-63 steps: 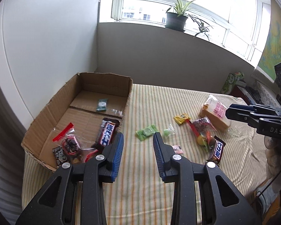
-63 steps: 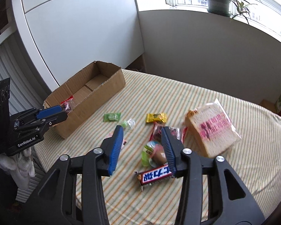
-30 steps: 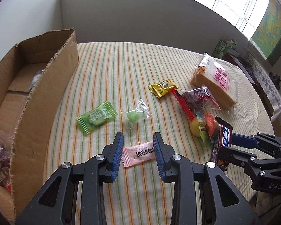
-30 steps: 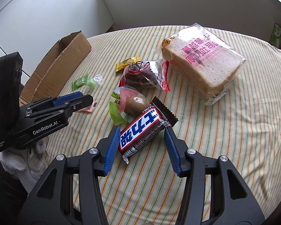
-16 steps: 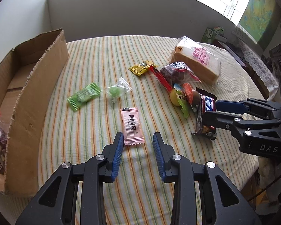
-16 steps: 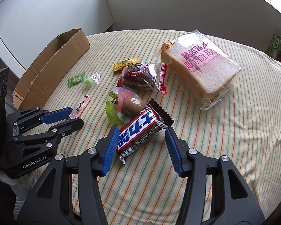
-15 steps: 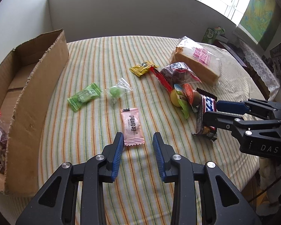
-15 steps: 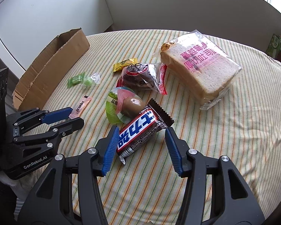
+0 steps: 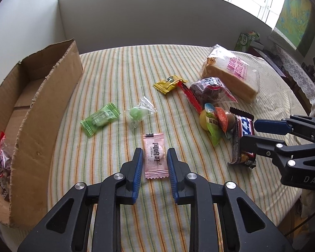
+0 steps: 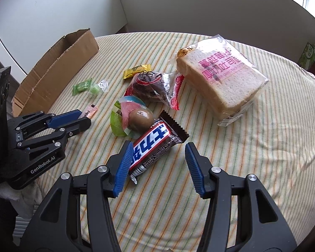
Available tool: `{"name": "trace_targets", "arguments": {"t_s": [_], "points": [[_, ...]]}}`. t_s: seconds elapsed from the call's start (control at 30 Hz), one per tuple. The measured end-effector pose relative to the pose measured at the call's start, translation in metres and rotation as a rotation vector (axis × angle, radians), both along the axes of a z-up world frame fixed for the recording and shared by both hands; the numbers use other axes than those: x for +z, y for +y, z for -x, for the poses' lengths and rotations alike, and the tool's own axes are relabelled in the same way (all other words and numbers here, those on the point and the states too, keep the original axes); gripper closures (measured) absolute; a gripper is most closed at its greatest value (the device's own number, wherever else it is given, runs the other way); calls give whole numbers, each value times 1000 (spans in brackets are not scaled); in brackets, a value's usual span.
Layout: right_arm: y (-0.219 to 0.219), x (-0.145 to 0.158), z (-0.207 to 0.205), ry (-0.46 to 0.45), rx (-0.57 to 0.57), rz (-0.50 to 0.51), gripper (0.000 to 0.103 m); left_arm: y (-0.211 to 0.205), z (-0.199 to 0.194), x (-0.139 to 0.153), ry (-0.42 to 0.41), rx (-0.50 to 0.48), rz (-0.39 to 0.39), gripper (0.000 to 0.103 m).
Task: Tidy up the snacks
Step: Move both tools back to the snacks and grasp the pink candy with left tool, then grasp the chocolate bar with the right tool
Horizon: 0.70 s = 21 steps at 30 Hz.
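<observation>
Snacks lay scattered over the striped tablecloth (image 9: pixel 119 67). Low in the centre of the left wrist view, a pink candy wrapper (image 9: pixel 155 155) sat flat between the spread fingers of the left gripper (image 9: pixel 154 159), with a sliver of cloth visible on each side of it. In the lower middle of the right wrist view, a chocolate bar (image 10: pixel 152 147) lay slantwise, its near end against the left pad of the right gripper (image 10: pixel 158 153), whose jaws stood wide apart with the other pad clear of the bar. Just above the bar rested a packaged egg (image 10: pixel 134 118), then a red-edged bag of dark snacks (image 10: pixel 153 87) and a yellow candy (image 10: pixel 137 70). A bagged loaf of sliced bread (image 10: pixel 218 77) filled the upper right. A green candy (image 9: pixel 99 118) and a clear-wrapped green sweet (image 9: pixel 139 112) lay left of centre in the left wrist view. At that frame's left edge stood an open cardboard box (image 9: pixel 44 105).
</observation>
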State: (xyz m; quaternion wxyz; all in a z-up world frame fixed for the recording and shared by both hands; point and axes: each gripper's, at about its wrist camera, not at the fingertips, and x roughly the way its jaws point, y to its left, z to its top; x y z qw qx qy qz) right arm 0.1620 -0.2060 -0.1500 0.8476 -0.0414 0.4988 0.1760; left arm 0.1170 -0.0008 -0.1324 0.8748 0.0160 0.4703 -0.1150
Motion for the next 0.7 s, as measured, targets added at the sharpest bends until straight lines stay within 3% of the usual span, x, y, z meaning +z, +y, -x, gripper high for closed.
{"name": "trace_targets", "arguments": {"t_s": [0.37,0.7], "points": [[0,-4,-10,96,-57,-114,50,3,0,0,1,11,8,84],[13,-9,-12,97,16,-56,54,9,0,1,2,23,37,84]]}}
